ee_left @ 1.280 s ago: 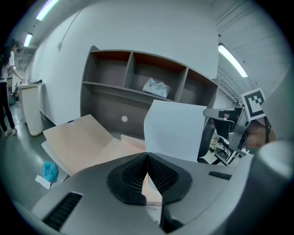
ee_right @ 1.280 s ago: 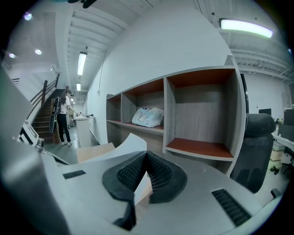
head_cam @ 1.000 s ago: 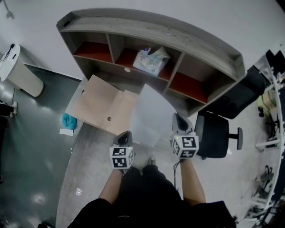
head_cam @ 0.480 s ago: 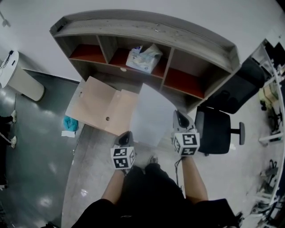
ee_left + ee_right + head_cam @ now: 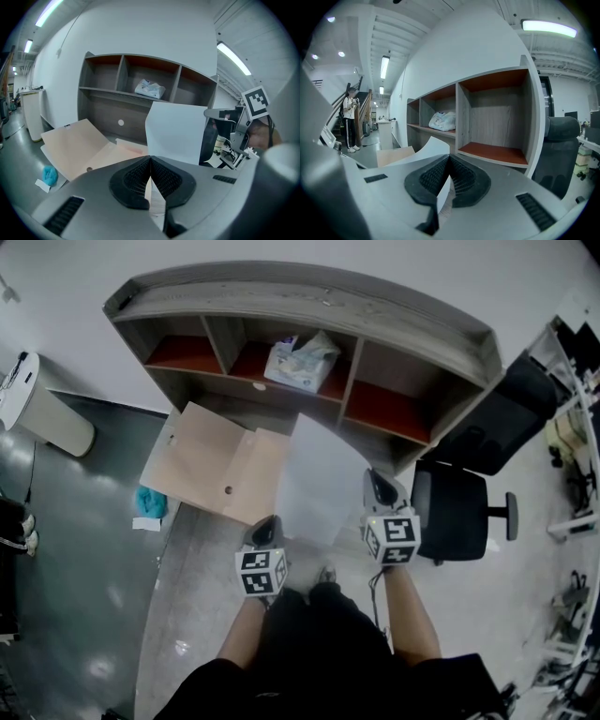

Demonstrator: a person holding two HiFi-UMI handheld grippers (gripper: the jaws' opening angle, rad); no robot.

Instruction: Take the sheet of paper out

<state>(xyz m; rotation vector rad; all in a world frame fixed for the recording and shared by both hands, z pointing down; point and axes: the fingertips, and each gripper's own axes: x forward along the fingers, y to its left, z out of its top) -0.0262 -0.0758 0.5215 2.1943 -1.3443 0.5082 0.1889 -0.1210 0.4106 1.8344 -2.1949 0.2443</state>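
Sheet: the white rectangular sheet of paper (image 5: 319, 486) is raised, just beside the open beige card folder (image 5: 214, 463) lying flat on the grey wood desk (image 5: 187, 545).
Left gripper (image 5: 267, 523): jaws are pinched together on the sheet's near left corner.
Right gripper (image 5: 377, 484): jaws are clamped on the sheet's right edge.
Purpose: the two-point hold probably keeps the thin sheet spread and stops it drooping.
Status: the sheet is judged clear of the folder.

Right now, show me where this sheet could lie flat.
Bare: the left cubby and the right cubby, either side of the bag in the middle cubby; also the pale floor just below the open folder. Crowded: the middle cubby and where the folder lies.
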